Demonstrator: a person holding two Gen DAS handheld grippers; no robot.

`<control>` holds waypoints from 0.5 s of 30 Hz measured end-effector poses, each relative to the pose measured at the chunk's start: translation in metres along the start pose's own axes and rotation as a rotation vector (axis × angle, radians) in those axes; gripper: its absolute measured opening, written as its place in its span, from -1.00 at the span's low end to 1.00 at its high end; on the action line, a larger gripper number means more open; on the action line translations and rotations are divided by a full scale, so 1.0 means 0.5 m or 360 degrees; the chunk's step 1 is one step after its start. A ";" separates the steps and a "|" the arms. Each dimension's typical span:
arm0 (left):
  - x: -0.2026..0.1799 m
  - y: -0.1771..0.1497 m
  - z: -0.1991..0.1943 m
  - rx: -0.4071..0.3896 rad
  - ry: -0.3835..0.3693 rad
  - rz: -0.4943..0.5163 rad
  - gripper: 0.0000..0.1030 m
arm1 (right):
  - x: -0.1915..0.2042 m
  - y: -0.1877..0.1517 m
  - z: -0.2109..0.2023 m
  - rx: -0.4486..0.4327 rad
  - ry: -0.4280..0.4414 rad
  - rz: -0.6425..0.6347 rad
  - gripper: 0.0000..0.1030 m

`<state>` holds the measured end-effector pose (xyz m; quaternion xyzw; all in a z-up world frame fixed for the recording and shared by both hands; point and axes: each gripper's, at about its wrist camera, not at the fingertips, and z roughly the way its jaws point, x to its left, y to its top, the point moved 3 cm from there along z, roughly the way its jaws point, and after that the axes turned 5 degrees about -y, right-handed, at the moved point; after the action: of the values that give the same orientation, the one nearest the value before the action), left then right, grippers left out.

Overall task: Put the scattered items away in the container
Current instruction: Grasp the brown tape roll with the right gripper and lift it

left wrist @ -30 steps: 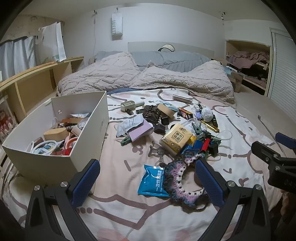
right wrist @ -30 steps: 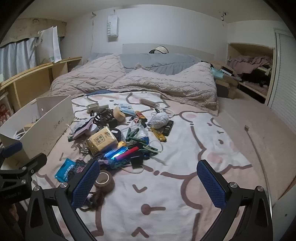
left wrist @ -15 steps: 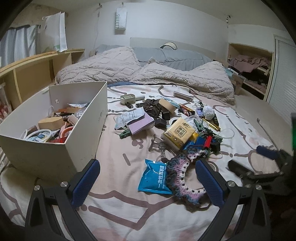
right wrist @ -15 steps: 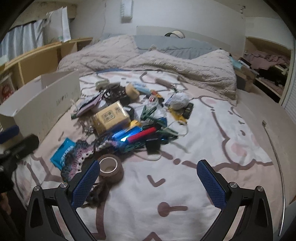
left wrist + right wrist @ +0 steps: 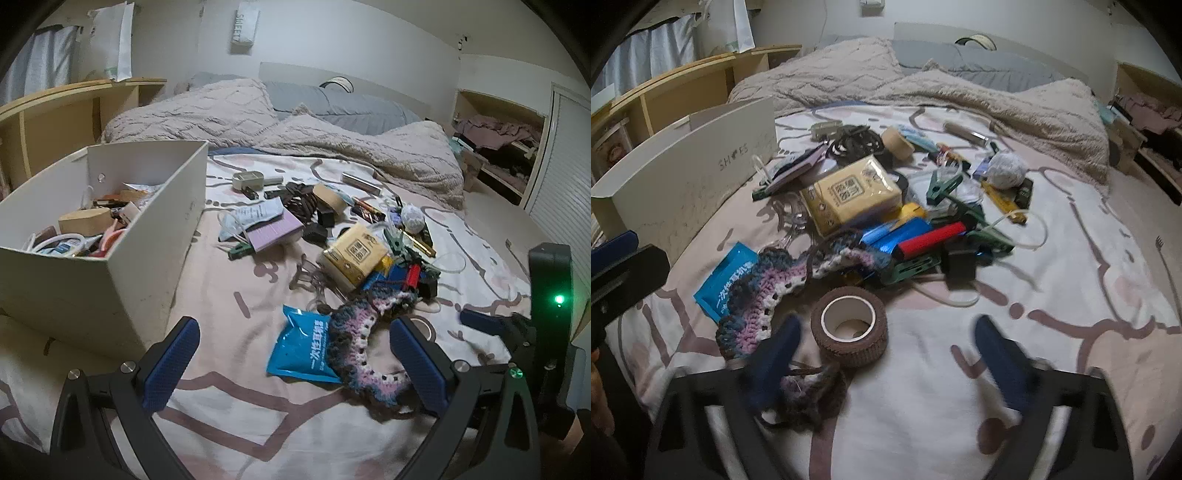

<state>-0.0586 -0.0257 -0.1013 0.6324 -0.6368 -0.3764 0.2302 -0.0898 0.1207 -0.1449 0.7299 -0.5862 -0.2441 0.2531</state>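
A white shoe box (image 5: 147,236), part full, stands on the bed at the left; it also shows in the right wrist view (image 5: 687,184). Scattered items lie in a heap beside it: a blue packet (image 5: 301,347), a crocheted purple band (image 5: 354,339), a yellow tissue pack (image 5: 849,194), a red tube (image 5: 932,240). A brown tape roll (image 5: 849,326) lies just ahead of my right gripper (image 5: 886,354), nearer its left finger. My right gripper is open and empty, low over the bed. My left gripper (image 5: 291,354) is open and empty, over the blue packet.
A rumpled grey-beige blanket (image 5: 332,147) and pillows cover the far end of the bed. Wooden shelving (image 5: 55,118) runs along the left behind the box. The bed edge and floor lie to the right (image 5: 1145,192). The right gripper's body shows at the left wrist view's right edge (image 5: 546,314).
My right gripper has moved forward and down toward the heap, and the brown tape roll now sits close before its fingers. My left gripper has shifted slightly nearer the items. Both stay open.
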 end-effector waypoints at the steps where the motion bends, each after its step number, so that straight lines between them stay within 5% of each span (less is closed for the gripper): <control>1: -0.002 -0.002 0.002 0.0007 -0.0009 0.0000 1.00 | 0.002 -0.003 0.007 0.0016 0.0032 0.0006 0.41; 7: -0.012 -0.007 0.006 0.0009 -0.0104 -0.0018 1.00 | 0.009 -0.013 -0.006 0.0003 0.0167 0.0014 -0.17; 15: -0.031 -0.016 0.024 0.0083 -0.0272 -0.0082 0.78 | -0.033 -0.010 -0.045 -0.0045 0.0160 0.0082 -0.17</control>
<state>-0.0616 -0.0077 -0.1121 0.6198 -0.6473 -0.4180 0.1487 -0.0746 0.1394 -0.1304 0.7223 -0.5878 -0.2087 0.2988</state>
